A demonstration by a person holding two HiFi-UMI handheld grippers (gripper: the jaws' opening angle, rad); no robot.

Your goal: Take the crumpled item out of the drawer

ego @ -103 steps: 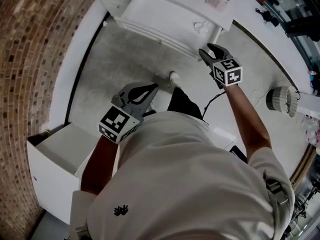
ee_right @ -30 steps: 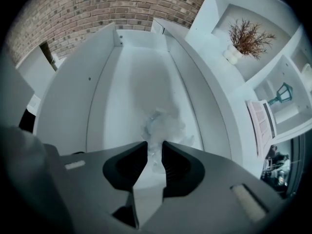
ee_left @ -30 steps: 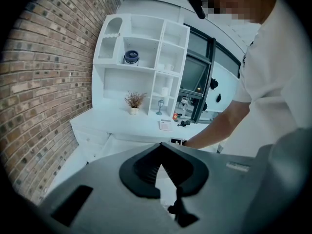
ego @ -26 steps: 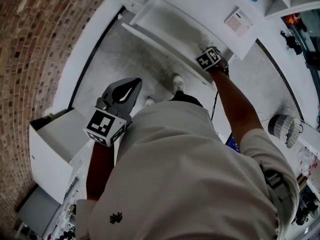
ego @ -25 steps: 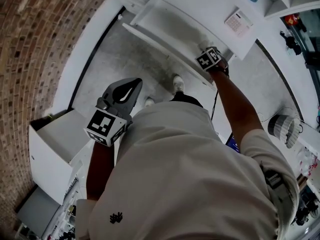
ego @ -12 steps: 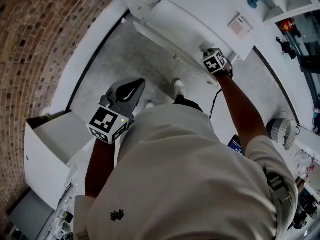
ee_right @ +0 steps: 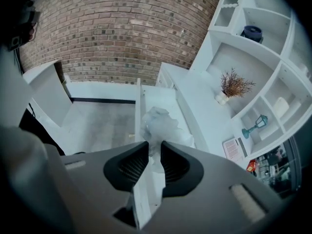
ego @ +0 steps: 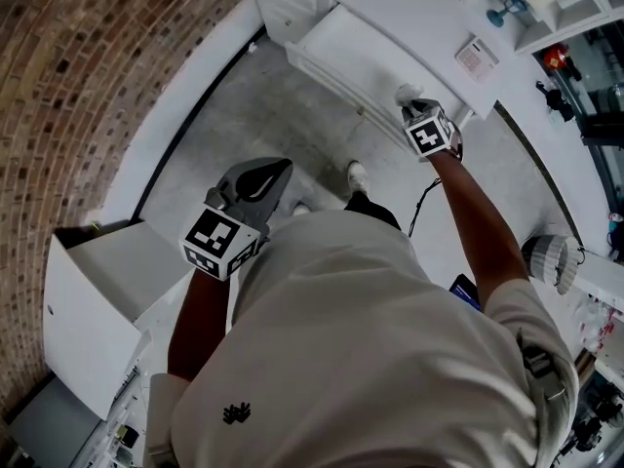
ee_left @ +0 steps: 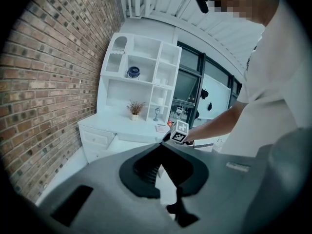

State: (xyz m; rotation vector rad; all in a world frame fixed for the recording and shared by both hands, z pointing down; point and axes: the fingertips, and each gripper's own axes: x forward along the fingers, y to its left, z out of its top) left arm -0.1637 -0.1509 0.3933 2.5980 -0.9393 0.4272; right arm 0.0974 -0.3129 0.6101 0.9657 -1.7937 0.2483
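Observation:
A crumpled white item [ee_right: 160, 122] sticks up between the fingers of my right gripper [ee_right: 152, 147], which is shut on it. Under it lies the open white drawer [ee_right: 157, 97]. In the head view the crumpled item [ego: 408, 94] shows just past the right gripper [ego: 417, 108], above the right end of the drawer [ego: 351, 42]. My left gripper [ego: 282, 168] hangs over the grey floor, well away from the drawer, with its tips together and nothing in them. In its own view the left gripper [ee_left: 161, 146] points toward the desk.
A brick wall [ego: 88, 76] curves along the left. An open white cabinet [ego: 93, 295] stands at the lower left. The desk top [ee_right: 204, 111] carries a shelf unit, a small plant [ee_right: 234, 86] and a keypad-like pad [ego: 475, 58]. The person's shoe [ego: 358, 175] is on the floor.
My right gripper has come up out of the drawer with the crumpled item in its jaws. The left gripper has drifted a little toward the drawer.

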